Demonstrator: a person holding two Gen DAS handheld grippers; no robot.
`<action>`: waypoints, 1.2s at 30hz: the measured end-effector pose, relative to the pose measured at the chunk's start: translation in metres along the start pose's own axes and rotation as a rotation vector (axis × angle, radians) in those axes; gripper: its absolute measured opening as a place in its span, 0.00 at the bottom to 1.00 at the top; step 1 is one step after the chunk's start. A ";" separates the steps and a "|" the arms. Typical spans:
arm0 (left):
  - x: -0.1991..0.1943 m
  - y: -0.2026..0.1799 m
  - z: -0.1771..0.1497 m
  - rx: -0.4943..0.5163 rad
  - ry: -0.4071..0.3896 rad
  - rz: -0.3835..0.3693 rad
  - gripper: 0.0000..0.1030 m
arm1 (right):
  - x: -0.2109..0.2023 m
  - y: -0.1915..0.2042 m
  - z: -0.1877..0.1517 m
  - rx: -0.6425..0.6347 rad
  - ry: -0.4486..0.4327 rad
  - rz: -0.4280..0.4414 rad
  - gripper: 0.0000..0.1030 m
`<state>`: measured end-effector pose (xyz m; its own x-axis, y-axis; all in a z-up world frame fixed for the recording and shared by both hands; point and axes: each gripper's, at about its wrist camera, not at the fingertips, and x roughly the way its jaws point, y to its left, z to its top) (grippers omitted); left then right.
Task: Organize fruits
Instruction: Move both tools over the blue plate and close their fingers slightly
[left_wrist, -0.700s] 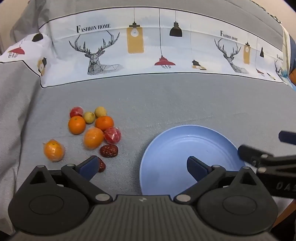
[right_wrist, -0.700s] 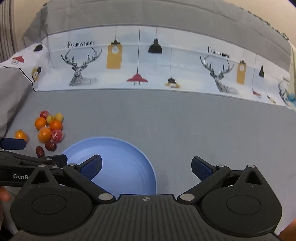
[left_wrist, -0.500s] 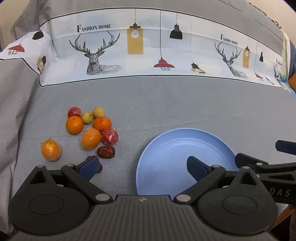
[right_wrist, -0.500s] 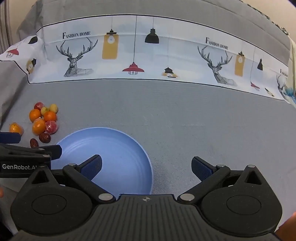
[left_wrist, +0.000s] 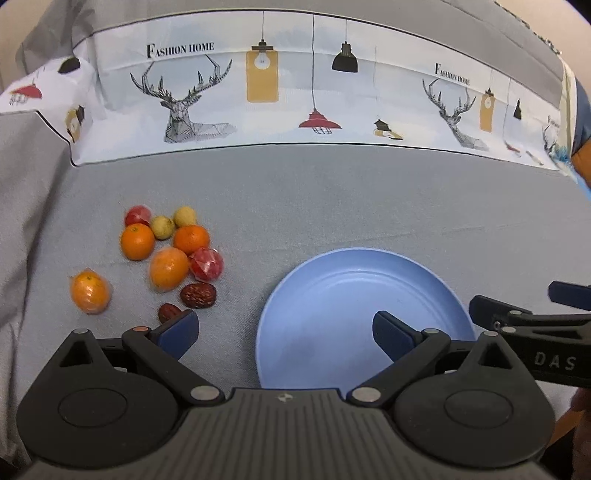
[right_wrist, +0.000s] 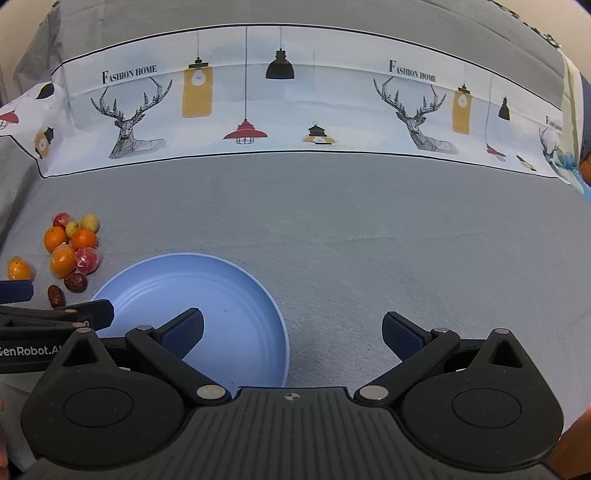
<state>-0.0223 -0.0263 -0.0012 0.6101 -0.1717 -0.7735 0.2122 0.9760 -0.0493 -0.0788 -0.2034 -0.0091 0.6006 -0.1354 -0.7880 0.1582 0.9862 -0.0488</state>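
The fruits (left_wrist: 170, 254) lie in a loose cluster ahead and to the left of the left gripper (left_wrist: 286, 330), on grey cloth (left_wrist: 332, 206); two dark oblong dates (left_wrist: 198, 294) sit nearest its left finger, their long axes roughly crosswise. The blue plate (left_wrist: 369, 266) is empty, under the left gripper's right finger. Both the left gripper and the right gripper (right_wrist: 291, 330) stand wide apart, holding nothing. A deer-and-lamp printed band (left_wrist: 295, 92) runs across the far cloth.
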 end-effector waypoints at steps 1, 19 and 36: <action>-0.001 0.000 0.000 -0.009 -0.002 -0.014 0.98 | 0.001 0.001 0.000 0.014 0.003 0.007 0.99; -0.009 -0.009 0.001 0.074 -0.045 -0.038 0.92 | 0.000 0.003 0.001 0.010 -0.008 -0.014 0.97; -0.010 -0.004 0.001 0.093 -0.030 -0.061 0.31 | 0.001 0.011 -0.003 -0.031 -0.016 0.036 0.26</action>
<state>-0.0288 -0.0284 0.0073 0.6159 -0.2360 -0.7516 0.3188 0.9471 -0.0361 -0.0795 -0.1922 -0.0122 0.6179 -0.1011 -0.7797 0.1122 0.9929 -0.0398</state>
